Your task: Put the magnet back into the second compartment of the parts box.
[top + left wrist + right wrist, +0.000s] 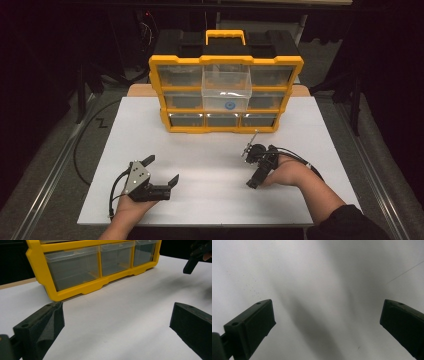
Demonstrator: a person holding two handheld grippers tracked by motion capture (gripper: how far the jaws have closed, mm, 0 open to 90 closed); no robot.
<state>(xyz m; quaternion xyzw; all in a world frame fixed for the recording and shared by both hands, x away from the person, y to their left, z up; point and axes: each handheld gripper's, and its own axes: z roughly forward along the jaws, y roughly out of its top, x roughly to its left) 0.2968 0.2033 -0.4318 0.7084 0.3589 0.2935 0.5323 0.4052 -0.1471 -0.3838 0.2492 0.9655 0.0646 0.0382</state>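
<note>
The left claw (161,170) gapes wide and level, while the right claw (254,180), also spread, tips downward.

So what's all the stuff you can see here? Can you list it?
organiser: one, yellow frame with a black top and yellow handle, at the far middle of the table
drawers: nine, clear; eight are pushed in
open drawer: one of the nine, clear, centre of the middle row, pulled out
blue disc: one, blue, at the front of the open drawer
table: one, white
left gripper: one, black, near left, jaws open
right gripper: one, black, near right, jaws open, pointing down at the table
hands: two, holding the grippers
</note>
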